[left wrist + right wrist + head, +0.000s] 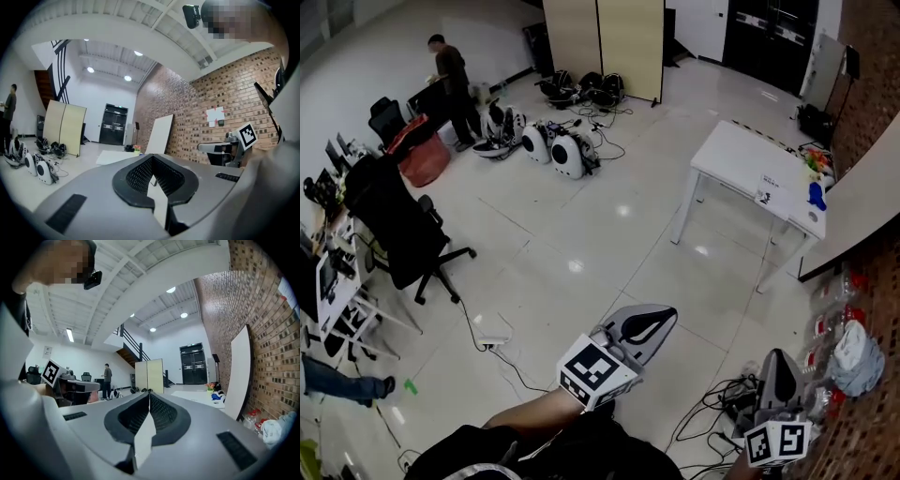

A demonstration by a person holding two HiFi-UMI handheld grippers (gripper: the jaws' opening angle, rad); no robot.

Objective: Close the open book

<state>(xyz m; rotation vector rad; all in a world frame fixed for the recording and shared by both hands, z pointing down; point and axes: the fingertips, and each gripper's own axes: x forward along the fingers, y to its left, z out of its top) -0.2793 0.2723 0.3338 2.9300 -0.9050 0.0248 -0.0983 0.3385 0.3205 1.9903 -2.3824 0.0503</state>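
White tiled floor [581, 234] fills the room, and one white table [736, 155] stands well off near the brick wall [225, 89] — judging by the task, the book probably waits there, though no open book can be made out among its small things. Two claws, left [152, 158] and right [149, 394], are held level, both clenched on nothing — likely only carried for now.
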